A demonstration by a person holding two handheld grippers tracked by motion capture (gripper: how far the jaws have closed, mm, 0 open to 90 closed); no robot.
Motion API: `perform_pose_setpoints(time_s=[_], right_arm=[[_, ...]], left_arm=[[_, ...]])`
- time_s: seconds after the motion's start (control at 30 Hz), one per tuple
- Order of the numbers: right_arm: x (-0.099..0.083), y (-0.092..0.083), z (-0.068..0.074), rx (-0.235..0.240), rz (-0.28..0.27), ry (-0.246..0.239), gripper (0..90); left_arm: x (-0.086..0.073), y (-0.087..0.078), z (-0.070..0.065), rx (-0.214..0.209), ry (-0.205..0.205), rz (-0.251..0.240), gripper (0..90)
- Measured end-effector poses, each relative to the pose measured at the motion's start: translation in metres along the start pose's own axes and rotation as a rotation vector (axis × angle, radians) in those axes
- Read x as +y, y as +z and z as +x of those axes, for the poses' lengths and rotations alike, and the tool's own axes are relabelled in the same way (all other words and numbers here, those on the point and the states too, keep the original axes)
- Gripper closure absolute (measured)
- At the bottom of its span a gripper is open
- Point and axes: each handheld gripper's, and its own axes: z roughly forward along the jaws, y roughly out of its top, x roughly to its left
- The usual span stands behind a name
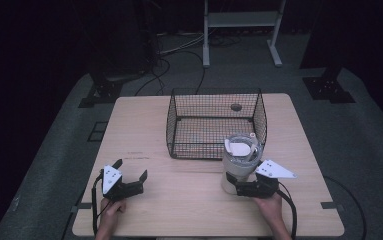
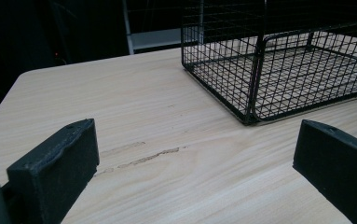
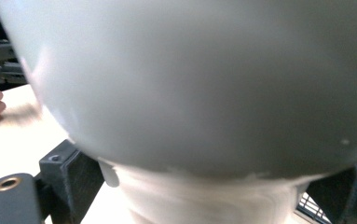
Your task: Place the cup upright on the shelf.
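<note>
The white blender jug (image 1: 240, 161) stands on the surface (image 1: 189, 200) at about 4 o'clock from its centre, just beside the near right corner of the black wire basket (image 1: 214, 122). It has a whitish lid on top and a narrower base. In the right gripper view the jug body (image 3: 199, 84) is very close, and the narrow base sits between the two black jaws of the right tool (image 1: 242, 188). The jaws seem to press on the base from both sides, so I judge that this tool has hold of the jug, low down.

The left tool (image 1: 130, 171) rests at 8 o'clock on the surface, well apart from the jug. Its jaws stand wide apart with nothing between them, only bare wood in front and the basket (image 2: 278, 65) at 1 o'clock from it.

The step in hand looks like the grasp of the jug. The next move probably calls for a lift straight up, high enough to pass the basket wall, then a move toward 12 o'clock and down inside. The grip is low, so the jug may tilt.
</note>
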Motion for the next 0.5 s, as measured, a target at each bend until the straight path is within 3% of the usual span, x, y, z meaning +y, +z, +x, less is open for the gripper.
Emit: perform_pose_setpoints(time_s=[0.1,0.5], right_arm=[[0.005,-0.002,0.002,0.011,-0.019,0.011,8.9],[0.038,-0.005,0.016,0.067,-0.041,-0.052,8.9]], left_arm=[[0.000,0.000,0.000,0.001,0.000,0.000,0.0],[0.000,0.000,0.000,-0.001,-0.008,-0.003,0.0]])
